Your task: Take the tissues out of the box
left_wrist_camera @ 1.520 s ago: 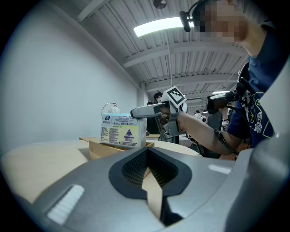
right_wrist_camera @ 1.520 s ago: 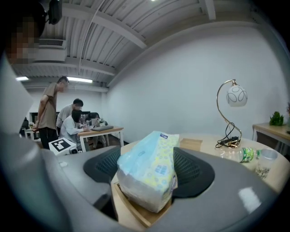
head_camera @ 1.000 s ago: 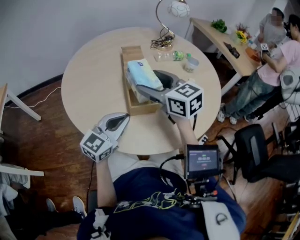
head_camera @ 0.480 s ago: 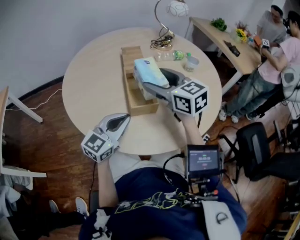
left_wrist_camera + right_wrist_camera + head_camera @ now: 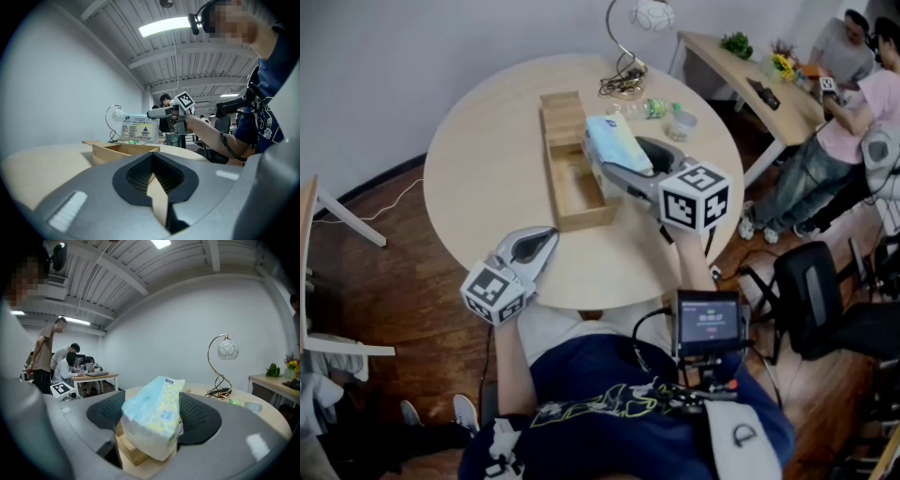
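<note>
A pale blue and yellow tissue pack [image 5: 617, 142] hangs just right of the open wooden box [image 5: 572, 173] on the round table [image 5: 478, 159]. My right gripper [image 5: 607, 161] is shut on it, jaws wide around its sides; in the right gripper view the pack [image 5: 157, 413] fills the gap of the right gripper [image 5: 153, 430]. My left gripper [image 5: 551, 232] rests at the table's near edge, shut and empty. From the left gripper view I see the left gripper [image 5: 152, 176], the box [image 5: 124, 150] and the lifted pack [image 5: 138, 129].
A curved lamp [image 5: 633, 28], a plastic bottle [image 5: 652, 110] and a small cup [image 5: 682, 125] stand behind the box. Beyond is a second table [image 5: 750, 80] with people. A black chair [image 5: 825, 291] stands at the right. A small screen [image 5: 706, 322] hangs at my chest.
My right gripper has carried the tissue pack rightward, from above the box to beside it. The left gripper has stayed in place.
</note>
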Motion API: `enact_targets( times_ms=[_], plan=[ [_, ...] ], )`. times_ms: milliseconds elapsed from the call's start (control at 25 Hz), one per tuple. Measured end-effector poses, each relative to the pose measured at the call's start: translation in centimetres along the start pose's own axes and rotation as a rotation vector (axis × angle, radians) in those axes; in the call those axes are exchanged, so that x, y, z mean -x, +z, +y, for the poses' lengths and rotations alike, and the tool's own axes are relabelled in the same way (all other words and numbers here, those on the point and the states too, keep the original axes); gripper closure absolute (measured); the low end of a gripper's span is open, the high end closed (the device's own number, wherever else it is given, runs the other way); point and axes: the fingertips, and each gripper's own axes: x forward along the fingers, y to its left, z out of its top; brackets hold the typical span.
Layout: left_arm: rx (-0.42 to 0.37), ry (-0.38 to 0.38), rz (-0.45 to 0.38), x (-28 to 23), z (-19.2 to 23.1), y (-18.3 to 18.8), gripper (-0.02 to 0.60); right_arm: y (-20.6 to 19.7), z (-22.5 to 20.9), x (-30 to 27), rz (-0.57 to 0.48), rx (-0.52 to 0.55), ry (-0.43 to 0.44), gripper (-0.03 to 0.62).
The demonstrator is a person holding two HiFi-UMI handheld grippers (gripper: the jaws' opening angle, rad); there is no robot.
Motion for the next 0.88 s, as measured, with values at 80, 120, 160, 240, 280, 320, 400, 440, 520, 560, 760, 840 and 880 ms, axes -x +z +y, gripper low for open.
enact_targets(
  times_ms=[80,120,160,240,280,320,400,440,520,560,760,840,880],
  plan=[
    [-0.004,0.0,0.002,0.1,0.2,0.0,0.581,-0.1,-0.1,0.0,0.0,0.0,-0.005,0.246],
    [-0.006,0.002,0.005,0.1,0.3,0.0,0.58,-0.1,-0.2,0.1,-0.001,0.0,-0.008,0.247],
    [-0.004,0.005,0.007,0.1,0.3,0.0,0.58,-0.1,-0.4,0.2,-0.002,-0.002,-0.011,0.247],
    [0.003,0.006,0.009,0.0,0.4,0.0,0.581,-0.1,-0.7,0.4,-0.007,-0.007,-0.015,0.247],
    [0.005,0.008,0.012,0.0,0.4,0.0,0.58,-0.1,-0.9,0.5,-0.011,-0.01,-0.017,0.247],
    [0.007,0.012,0.016,0.0,0.4,0.1,0.58,-0.1,-1.1,0.6,-0.013,-0.011,-0.021,0.247],
    [0.008,0.018,0.018,-0.1,0.4,0.2,0.58,-0.2,-1.6,0.7,-0.01,-0.007,-0.033,0.247],
    [0.007,0.022,0.02,-0.1,0.5,0.3,0.58,-0.3,-1.8,0.7,-0.006,-0.005,-0.038,0.247],
    [0.004,0.02,0.016,0.0,0.4,0.3,0.58,-0.4,-2.0,0.8,0.0,-0.006,-0.043,0.247],
    [0.004,0.012,0.01,-0.1,0.3,0.2,0.58,-0.4,-2.0,0.8,0.002,-0.004,-0.045,0.247],
    [0.004,-0.001,0.005,-0.1,0.1,-0.1,0.58,-0.7,-2.1,0.9,0.016,0.014,-0.062,0.247],
    [0.001,0.007,0.006,0.0,0.2,0.1,0.58,-0.8,-2.2,0.8,0.017,0.0,-0.061,0.247],
    [-0.002,0.013,0.007,0.0,0.3,0.3,0.58,-0.9,-2.3,0.9,0.019,-0.007,-0.061,0.247]
  ],
)
